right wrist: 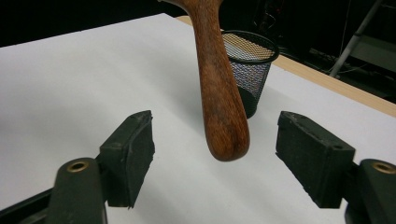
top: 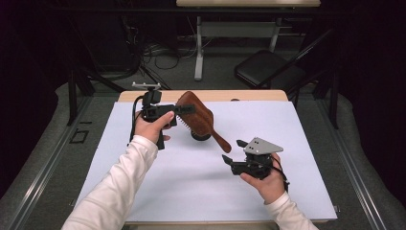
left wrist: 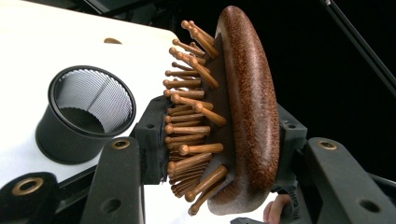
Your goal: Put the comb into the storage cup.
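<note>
Hairbrush (top: 197, 115) hung in air above white surface (top: 201, 191), head clamped between left tongs (left wrist: 217, 140): one pad against bristles, other against wooden back, so brush stayed edge-on with handle (right wrist: 219, 88) slanting down toward person's right. Right tongs (right wrist: 215, 158) stood apart, pads either side of handle tip, not touching it; likely handover point, left grip alone carrying weight. Black mesh cup (right wrist: 250, 70) stood upright just behind brush, mouth open; probably destination, handle-first.
</note>
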`<state>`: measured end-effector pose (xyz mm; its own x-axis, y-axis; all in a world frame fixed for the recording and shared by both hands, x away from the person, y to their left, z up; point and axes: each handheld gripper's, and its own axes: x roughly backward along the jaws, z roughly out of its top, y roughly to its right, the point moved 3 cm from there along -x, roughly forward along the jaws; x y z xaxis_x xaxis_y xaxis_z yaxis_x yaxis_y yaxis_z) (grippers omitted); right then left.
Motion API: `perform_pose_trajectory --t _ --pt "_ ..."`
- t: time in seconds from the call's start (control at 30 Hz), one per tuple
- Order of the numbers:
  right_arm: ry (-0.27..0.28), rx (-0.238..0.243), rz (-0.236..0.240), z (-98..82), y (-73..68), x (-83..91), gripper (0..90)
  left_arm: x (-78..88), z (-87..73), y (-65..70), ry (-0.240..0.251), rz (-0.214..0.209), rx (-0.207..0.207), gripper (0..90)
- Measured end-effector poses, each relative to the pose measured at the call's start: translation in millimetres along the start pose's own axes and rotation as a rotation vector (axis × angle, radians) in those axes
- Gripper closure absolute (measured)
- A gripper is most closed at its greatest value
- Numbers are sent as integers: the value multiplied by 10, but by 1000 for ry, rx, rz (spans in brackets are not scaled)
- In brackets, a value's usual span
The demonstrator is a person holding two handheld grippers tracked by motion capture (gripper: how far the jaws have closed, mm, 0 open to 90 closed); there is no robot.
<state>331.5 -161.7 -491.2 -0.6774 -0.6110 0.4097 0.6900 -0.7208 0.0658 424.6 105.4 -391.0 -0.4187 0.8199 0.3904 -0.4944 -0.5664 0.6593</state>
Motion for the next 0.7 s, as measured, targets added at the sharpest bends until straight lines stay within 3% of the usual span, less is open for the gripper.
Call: perform_pose_trajectory --t 0.7 --pt "-5 -34 -26 -20 75 6 191 155 254 -14 64 58 -2 507"
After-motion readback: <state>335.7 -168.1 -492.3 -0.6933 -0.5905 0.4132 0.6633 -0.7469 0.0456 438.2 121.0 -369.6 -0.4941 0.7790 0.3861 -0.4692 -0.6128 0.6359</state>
